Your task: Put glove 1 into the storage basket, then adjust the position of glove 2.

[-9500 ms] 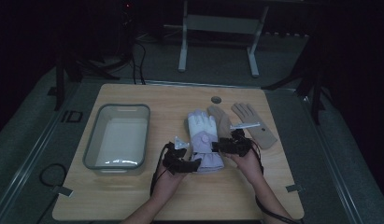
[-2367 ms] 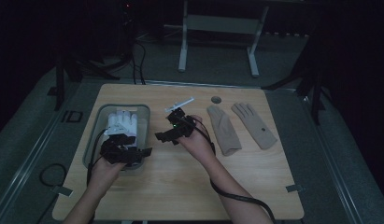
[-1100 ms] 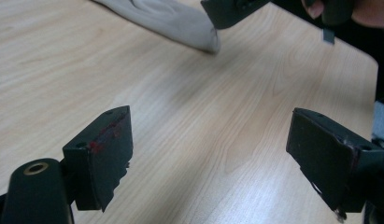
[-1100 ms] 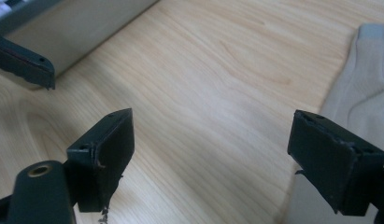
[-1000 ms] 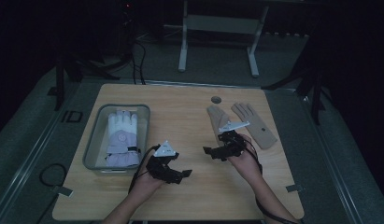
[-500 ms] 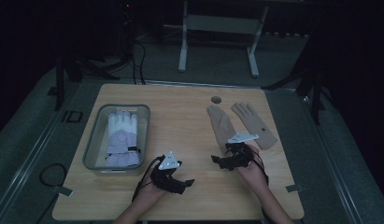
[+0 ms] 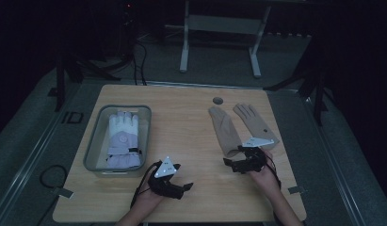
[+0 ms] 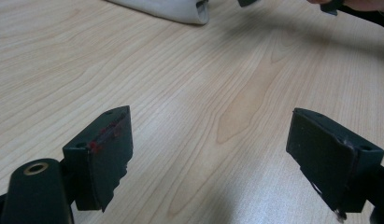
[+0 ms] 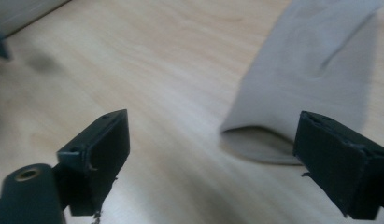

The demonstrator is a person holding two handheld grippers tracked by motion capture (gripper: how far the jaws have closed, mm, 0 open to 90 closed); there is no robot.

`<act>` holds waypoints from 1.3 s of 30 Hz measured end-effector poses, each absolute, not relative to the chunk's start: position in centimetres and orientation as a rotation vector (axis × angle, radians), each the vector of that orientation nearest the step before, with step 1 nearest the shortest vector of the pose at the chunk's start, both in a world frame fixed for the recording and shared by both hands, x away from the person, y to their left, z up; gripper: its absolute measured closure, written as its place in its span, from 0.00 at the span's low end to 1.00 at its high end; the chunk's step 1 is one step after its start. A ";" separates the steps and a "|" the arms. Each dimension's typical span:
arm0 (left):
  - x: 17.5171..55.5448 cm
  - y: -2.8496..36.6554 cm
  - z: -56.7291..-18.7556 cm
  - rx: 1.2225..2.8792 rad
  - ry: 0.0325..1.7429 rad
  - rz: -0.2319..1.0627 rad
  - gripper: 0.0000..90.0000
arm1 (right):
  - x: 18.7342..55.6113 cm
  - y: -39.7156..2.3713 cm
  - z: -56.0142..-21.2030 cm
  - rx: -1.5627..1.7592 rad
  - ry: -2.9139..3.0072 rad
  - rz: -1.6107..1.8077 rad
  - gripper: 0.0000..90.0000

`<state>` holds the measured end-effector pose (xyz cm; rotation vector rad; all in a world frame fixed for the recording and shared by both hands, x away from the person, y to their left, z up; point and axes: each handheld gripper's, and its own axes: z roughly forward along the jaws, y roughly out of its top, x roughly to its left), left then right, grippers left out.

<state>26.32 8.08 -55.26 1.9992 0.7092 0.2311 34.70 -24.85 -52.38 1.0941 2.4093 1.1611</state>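
Note:
Two beige gloves lie side by side on the right half of the wooden table: the left one (image 7: 224, 129) and the right one (image 7: 253, 121). In the right gripper view the left glove's open cuff (image 9: 311, 84) sits just ahead and to the right of the jaws. My right gripper (image 7: 229, 165) hovers open by that cuff and holds nothing. A white padded glove (image 7: 122, 139) lies inside the grey bin (image 7: 93, 146) on the left. Near the table's front edge my left gripper (image 7: 184, 188) is open and empty over bare wood (image 8: 213, 149).
A small round grommet (image 7: 218, 100) is set in the table near its far edge. A metal stand (image 7: 219, 28) rises behind the table. A cable (image 7: 47, 174) lies on the floor at the left. In the left gripper view the beige cuff (image 8: 180, 9) shows at the top edge.
Both grippers have drawn back toward the near edge. The right one has come down to the cuff end of the beige gloves. The white glove stays in the bin.

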 end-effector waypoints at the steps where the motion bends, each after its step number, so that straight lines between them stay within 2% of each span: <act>1: 26.3 8.0 -55.3 2.007 0.712 0.231 0.17 | 34.9 -24.9 -52.3 1.093 2.405 1.155 0.12; 7: 26.2 8.0 -55.4 2.007 0.714 0.236 0.17 | 36.5 -25.2 -52.0 1.110 2.379 1.144 0.15; 13: 25.9 8.0 -55.2 1.996 0.707 0.251 0.16 | 39.5 -25.0 -51.7 1.085 2.314 1.089 0.39; 17: 25.9 7.9 -55.3 2.004 0.702 0.254 0.16 | 41.3 -24.4 -51.8 1.109 2.308 1.076 0.47; 32: 25.6 8.0 -55.1 1.995 0.690 0.256 0.16 | 46.4 -22.8 -52.3 1.094 2.327 1.009 0.45; 39: 25.6 8.0 -55.0 1.979 0.697 0.266 0.10 | 47.8 -22.3 -52.7 1.126 2.348 0.960 0.44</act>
